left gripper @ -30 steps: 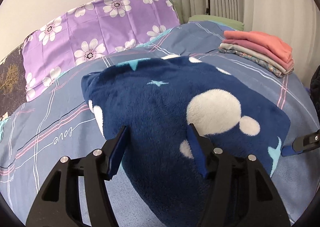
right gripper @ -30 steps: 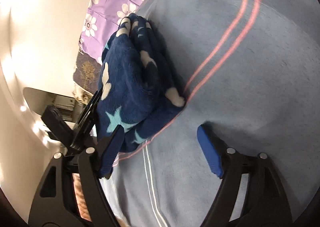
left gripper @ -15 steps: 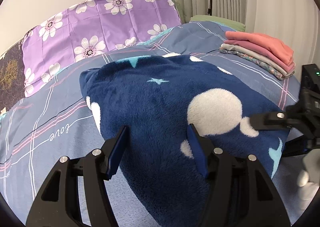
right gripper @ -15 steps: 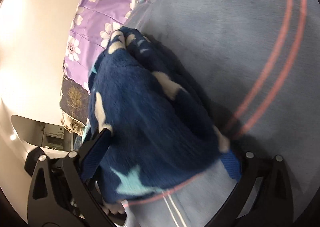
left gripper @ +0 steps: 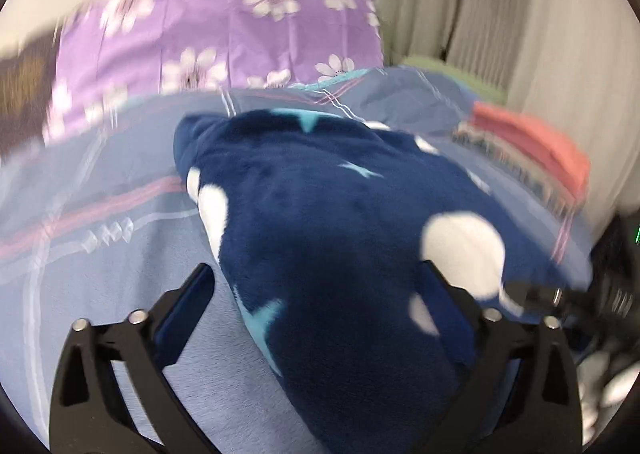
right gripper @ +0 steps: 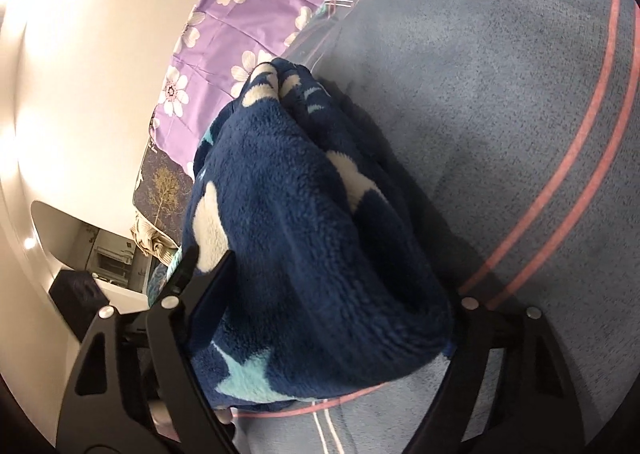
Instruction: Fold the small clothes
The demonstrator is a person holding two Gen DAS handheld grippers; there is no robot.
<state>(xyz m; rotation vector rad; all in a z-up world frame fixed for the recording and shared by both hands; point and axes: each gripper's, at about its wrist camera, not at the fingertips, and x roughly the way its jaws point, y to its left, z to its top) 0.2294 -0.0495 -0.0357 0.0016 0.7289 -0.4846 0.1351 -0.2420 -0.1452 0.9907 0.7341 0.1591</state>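
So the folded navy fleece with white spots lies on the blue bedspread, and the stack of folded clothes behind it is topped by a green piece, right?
Not quite. The top of the stack is coral pink, not green, as the left wrist view shows. The rest holds: the navy fleece with white spots lies folded on the blue bedspread, with the stack behind it.

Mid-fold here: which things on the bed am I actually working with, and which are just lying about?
In the job:
- navy fleece garment, folded thick, with white spots and pale blue stars
- left gripper, jaws just opened around it
- right gripper, jaws just closing over its end

Lying about:
- stack of folded clothes, pink on top
- purple flowered pillow
- blue striped bedcover
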